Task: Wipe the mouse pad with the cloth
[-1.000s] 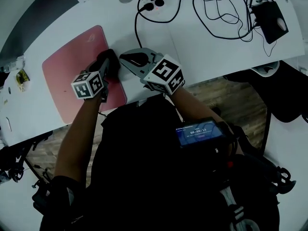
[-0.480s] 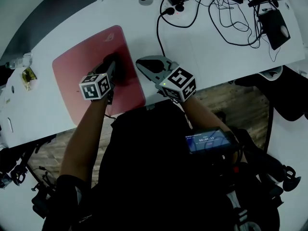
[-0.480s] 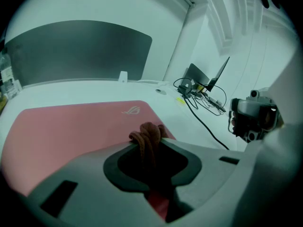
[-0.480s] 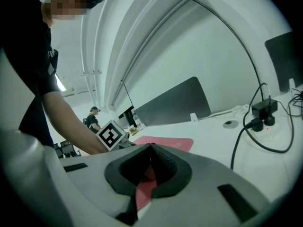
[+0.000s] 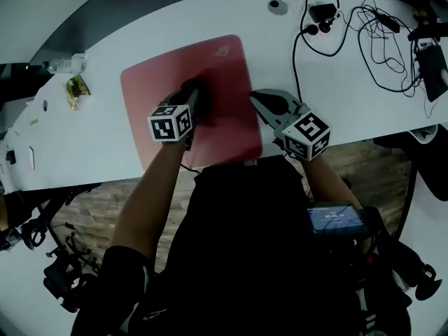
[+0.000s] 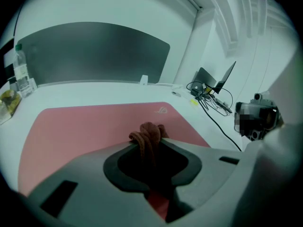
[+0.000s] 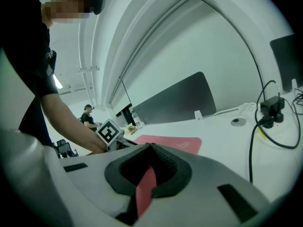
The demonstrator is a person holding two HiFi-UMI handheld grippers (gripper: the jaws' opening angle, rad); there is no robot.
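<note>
My left gripper [image 6: 150, 150] pinches the bunched brown cloth [image 6: 149, 132] between its jaws and holds it on the pink mouse pad [image 5: 217, 68], near the pad's middle. My right gripper [image 7: 151, 146] has its jaws pressed together with nothing in them. It sits just beside the pad's right edge on the white table [image 5: 140, 161], though I can't tell whether it touches the surface. Black cables [image 5: 378, 33] lie tangled farther right.

matt mouse pad [image 5: 218, 67]; ribbed cloth [image 6: 149, 134]; smooth table [image 5: 343, 100].
</note>
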